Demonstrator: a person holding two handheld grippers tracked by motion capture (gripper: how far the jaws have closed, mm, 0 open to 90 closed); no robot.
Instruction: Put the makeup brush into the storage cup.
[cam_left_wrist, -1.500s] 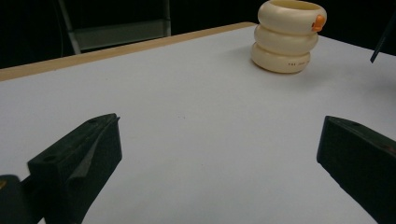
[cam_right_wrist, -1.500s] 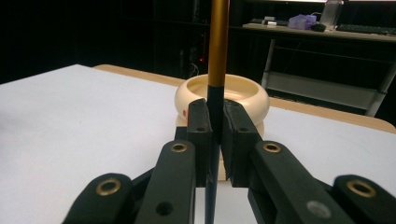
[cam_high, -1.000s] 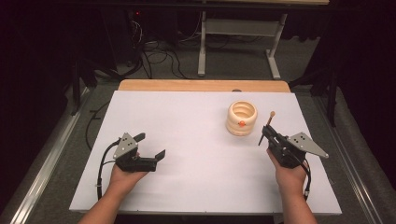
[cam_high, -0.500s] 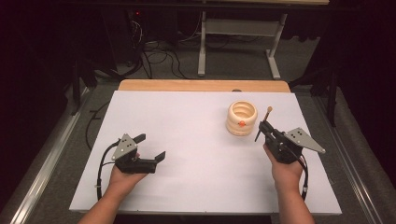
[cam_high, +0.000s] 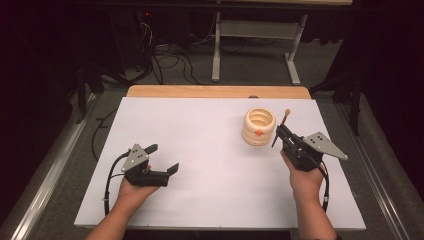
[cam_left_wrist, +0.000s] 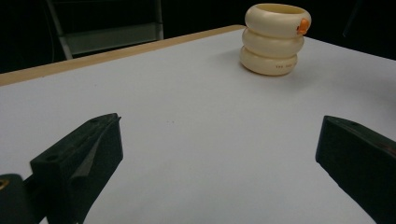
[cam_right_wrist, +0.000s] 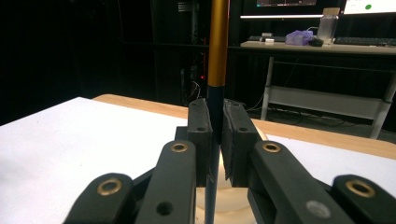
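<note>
A cream holder (cam_high: 259, 127) made of three stacked rings, with an orange spot on its rim, stands upright on the white table (cam_high: 210, 145) at the right of centre. Just to its right my right gripper (cam_high: 279, 131) is shut on a thin stick (cam_high: 285, 117) with a dark shaft and a gold upper part. The stick points up and away, its tip beside the holder's rim. In the right gripper view the stick (cam_right_wrist: 218, 46) rises between the pads of my right gripper (cam_right_wrist: 215, 135), with the holder (cam_right_wrist: 233, 200) low behind them. My left gripper (cam_high: 164, 158) lies open at the front left, nothing between its jaws, and the holder (cam_left_wrist: 274, 39) is far off.
A wooden strip (cam_high: 220, 91) borders the table's far edge. Beyond it are a desk frame (cam_high: 255, 30) and floor cables (cam_high: 165, 55). A metal rail (cam_high: 45, 185) runs along the left side. White surface lies open between the two hands.
The right hand with the stick has shifted slightly up and left, closer to the holder. The left hand has stayed put.
</note>
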